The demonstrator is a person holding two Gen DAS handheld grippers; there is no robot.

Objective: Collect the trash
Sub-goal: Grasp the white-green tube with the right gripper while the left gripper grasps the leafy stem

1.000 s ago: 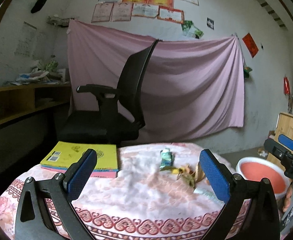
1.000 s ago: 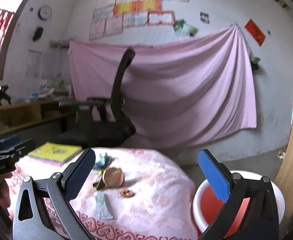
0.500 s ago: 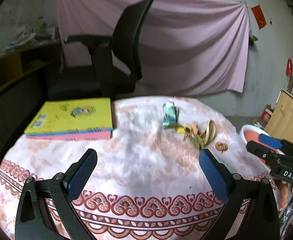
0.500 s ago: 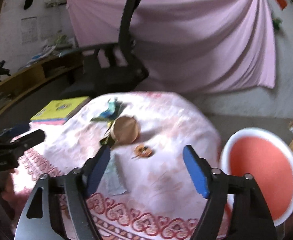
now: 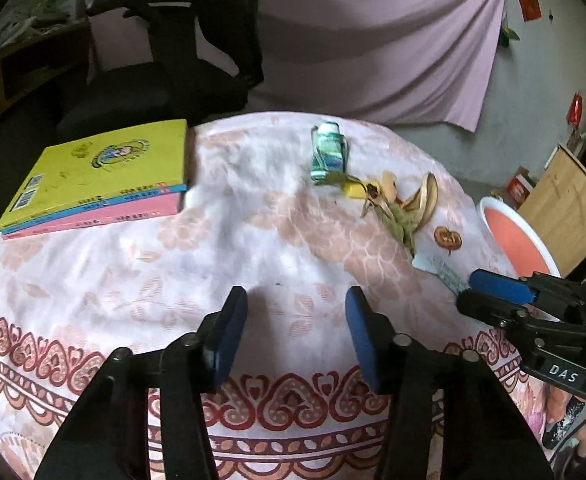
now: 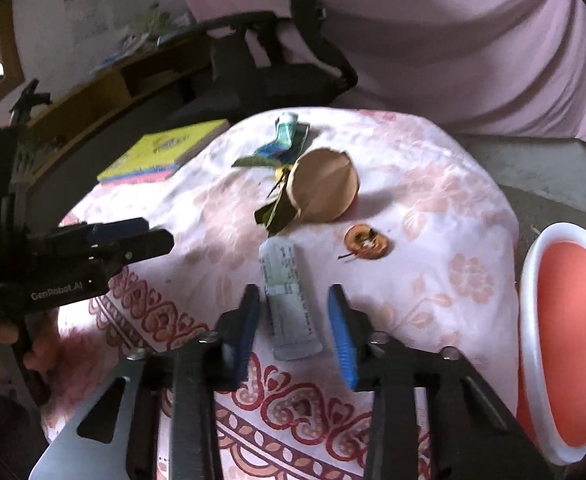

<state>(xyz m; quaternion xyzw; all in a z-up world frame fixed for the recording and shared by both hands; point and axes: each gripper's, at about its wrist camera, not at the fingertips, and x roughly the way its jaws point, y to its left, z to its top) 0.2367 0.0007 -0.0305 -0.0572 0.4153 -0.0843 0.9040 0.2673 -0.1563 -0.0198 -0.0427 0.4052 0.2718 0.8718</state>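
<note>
Left wrist view: our left tongs (image 5: 296,322) over bare cloth, jaws closing on nothing.
On the worktop (image 5: 141,276) we see books (image 5: 97,176) at left, a green wrapper (image 5: 328,155), a peel (image 5: 409,204) and a dried slice (image 5: 447,237) to the right; the right tongs (image 5: 479,292) hover over a white packet (image 5: 439,270) near the red bin (image 5: 517,236).

Right wrist view: our right tongs (image 6: 295,324) straddle the packet (image 6: 291,300), jaws closing, pads not yet pressing it.
Beyond lie the slice (image 6: 367,242), a brown peel (image 6: 325,186) and the wrapper (image 6: 285,136); the bin (image 6: 569,320) stands right of the worktop (image 6: 433,208).
</note>
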